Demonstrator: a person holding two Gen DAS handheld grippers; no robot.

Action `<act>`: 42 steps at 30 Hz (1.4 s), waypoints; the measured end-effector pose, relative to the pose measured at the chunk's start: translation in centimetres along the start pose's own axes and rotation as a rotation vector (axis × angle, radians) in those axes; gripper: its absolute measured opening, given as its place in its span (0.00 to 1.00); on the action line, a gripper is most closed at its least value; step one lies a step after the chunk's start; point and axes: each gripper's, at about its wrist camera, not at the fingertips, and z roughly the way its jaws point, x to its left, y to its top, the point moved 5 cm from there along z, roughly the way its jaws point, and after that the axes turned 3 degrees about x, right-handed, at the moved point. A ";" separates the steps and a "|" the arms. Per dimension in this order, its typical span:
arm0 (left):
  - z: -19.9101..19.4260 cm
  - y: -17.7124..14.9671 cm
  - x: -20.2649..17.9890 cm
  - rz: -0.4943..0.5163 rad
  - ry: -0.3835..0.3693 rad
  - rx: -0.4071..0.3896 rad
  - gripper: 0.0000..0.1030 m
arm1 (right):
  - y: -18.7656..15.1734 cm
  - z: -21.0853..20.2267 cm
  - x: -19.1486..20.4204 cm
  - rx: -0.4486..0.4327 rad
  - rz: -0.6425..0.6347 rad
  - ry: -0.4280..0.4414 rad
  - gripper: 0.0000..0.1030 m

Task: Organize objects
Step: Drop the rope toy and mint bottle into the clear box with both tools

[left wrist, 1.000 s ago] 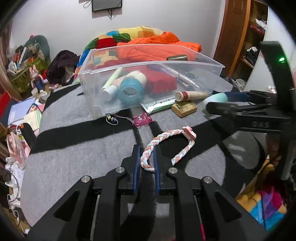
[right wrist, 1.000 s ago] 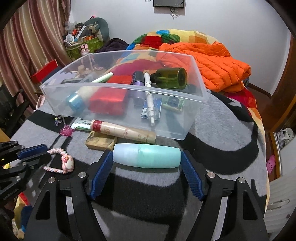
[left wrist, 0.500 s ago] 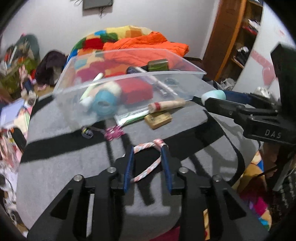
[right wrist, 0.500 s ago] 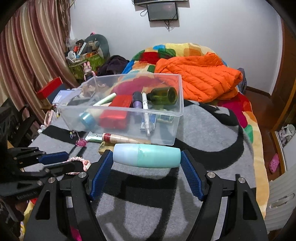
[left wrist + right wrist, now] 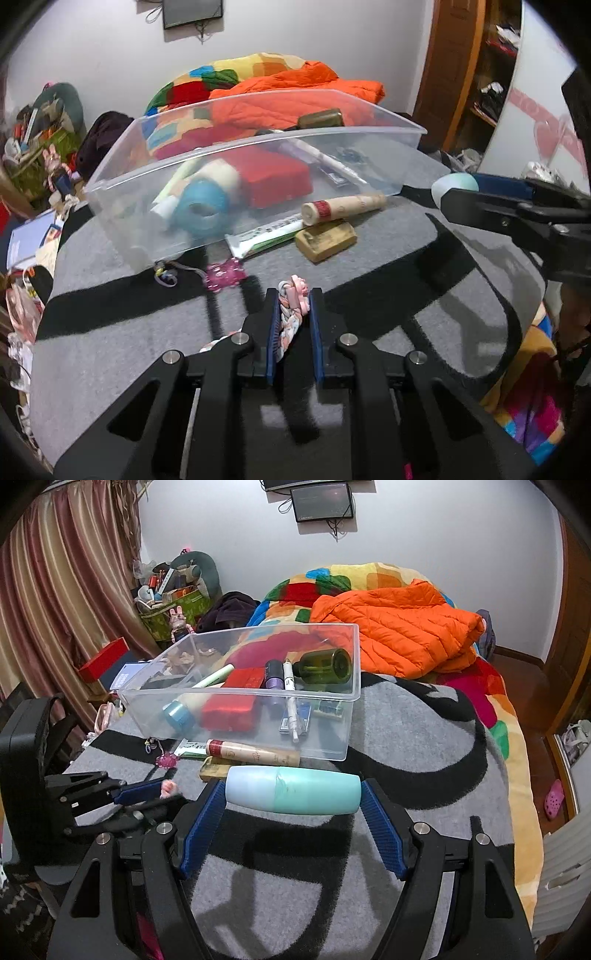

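- Pink-and-white braided cord (image 5: 291, 314) sits pinched between the blue pads of the left gripper (image 5: 294, 306), its knotted end poking up past the fingertips; the jaws have just been closing, and they now press on it from both sides.
- Its lower end trails out over the grey-and-black blanket (image 5: 122, 332), low at the front of the left wrist view.
- Mint and pale-blue bottle (image 5: 293, 791) lies crosswise between the pads of the right gripper (image 5: 293, 805), clamped end to end and held above the blanket, with its shadow below it.
- In the left wrist view the bottle's rounded end shows at the right, beside the right gripper's black finger.
- Clear plastic bin (image 5: 352, 664) stands on the blanket beyond both grippers; inside lie a red box (image 5: 231, 710), a blue-capped tube (image 5: 179, 714), a green bottle (image 5: 325, 666) on its side, a purple-capped container (image 5: 274, 677) and a white pen (image 5: 290, 698).
- Just outside the bin's near wall lie a cream tube with a red band (image 5: 341, 207), a green-and-white flat tube (image 5: 264, 238) beneath it, and a tan soap-like bar (image 5: 327, 240).
- Near the bin's left corner rests a pink charm (image 5: 225, 275) on a small keyring.
- Behind the bin, an orange puffer jacket (image 5: 399, 642) is heaped on a multicoloured quilt (image 5: 351, 578).
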 end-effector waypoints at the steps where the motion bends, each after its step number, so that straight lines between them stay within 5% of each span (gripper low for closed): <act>1: -0.2 0.0 0.2 -0.009 0.001 -0.002 0.14 | 0.0 0.1 0.0 -0.001 0.003 0.002 0.69; 10: -4.7 2.1 1.4 -0.045 0.012 -0.122 0.14 | 2.1 0.1 0.4 -0.031 0.010 0.008 0.69; 22: -7.8 9.1 4.9 -0.095 0.054 -0.255 0.14 | 8.0 -0.7 1.3 -0.134 0.021 0.017 0.69; 28: -5.6 11.4 5.7 -0.111 0.066 -0.235 0.14 | 9.9 2.1 1.9 -0.088 0.011 0.057 0.69; 38: 0.0 11.4 5.5 -0.119 0.024 -0.118 0.15 | 9.1 7.5 1.4 0.043 -0.017 -0.022 0.69; 42: 0.4 11.2 5.1 -0.118 0.003 -0.104 0.30 | 8.8 7.6 1.3 0.053 -0.027 -0.034 0.69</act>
